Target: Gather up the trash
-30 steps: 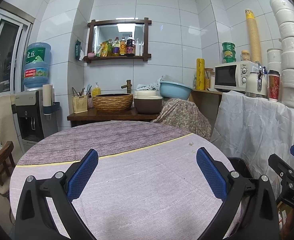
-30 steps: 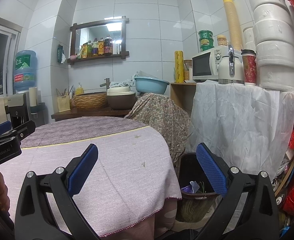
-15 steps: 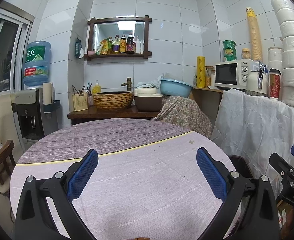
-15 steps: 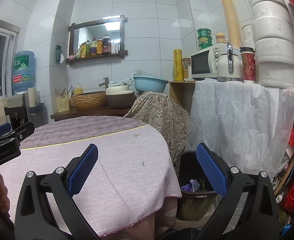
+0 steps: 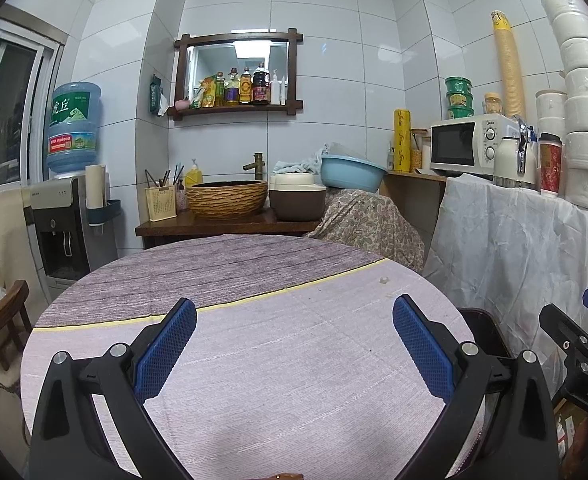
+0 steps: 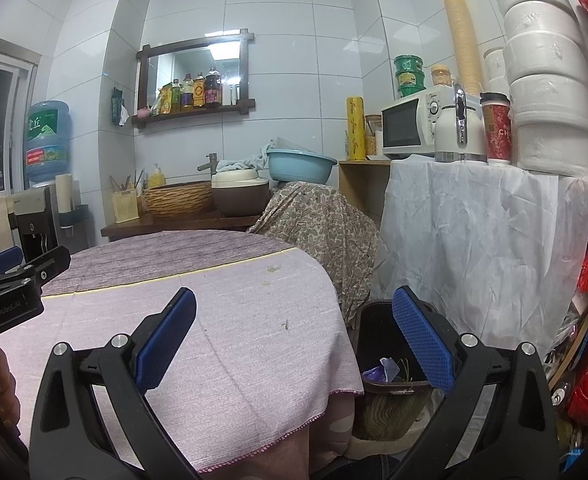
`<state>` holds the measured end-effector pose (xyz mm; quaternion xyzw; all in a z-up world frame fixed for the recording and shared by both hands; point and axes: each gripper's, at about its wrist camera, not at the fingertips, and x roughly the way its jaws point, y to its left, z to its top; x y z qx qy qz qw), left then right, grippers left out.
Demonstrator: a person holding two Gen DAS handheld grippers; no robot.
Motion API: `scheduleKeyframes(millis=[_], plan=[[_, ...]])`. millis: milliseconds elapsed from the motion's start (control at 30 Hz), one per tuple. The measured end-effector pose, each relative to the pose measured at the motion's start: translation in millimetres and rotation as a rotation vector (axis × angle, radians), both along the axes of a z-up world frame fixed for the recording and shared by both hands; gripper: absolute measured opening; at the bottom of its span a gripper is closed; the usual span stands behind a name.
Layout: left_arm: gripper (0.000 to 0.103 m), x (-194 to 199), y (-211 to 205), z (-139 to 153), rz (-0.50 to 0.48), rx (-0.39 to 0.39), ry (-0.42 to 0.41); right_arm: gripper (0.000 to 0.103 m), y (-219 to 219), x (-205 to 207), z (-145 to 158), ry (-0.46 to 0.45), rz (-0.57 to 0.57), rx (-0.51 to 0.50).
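My left gripper [image 5: 294,346] is open above the round table [image 5: 254,352] with its pale purple cloth, and nothing sits between its blue pads. My right gripper [image 6: 294,344] is open too, over the table's right edge [image 6: 333,360]. Below and right of that edge stands a dark trash bin [image 6: 377,320] with purple wrapper scraps [image 6: 381,370] inside. A tiny crumb [image 5: 382,280] lies near the far right rim of the table, and a small speck [image 6: 285,324] and a stain [image 6: 272,268] show in the right wrist view. The bin's rim [image 5: 479,320] peeks past the table.
A floral-covered object [image 6: 317,224] stands behind the table. A white-draped counter [image 6: 473,232] holds a microwave [image 6: 407,128], kettle [image 6: 459,132] and cup. A sideboard with basket [image 5: 228,198], pot and blue basin [image 5: 351,172] is at the back. A water dispenser [image 5: 66,208] stands left.
Both grippers have stayed open and nearly still; the views have risen and tilted only slightly. Nothing on the table has moved.
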<state>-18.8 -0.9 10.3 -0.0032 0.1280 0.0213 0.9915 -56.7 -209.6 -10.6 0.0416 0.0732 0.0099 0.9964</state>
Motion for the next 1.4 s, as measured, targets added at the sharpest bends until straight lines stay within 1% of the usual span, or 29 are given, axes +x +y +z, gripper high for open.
scheduleKeyframes(millis=[1400], plan=[[0.098,1.8,-1.8,-4.5,-0.001,-0.006,0.015,0.097,-0.1,3.7,-0.5,0.010,-0.002,0.005]])
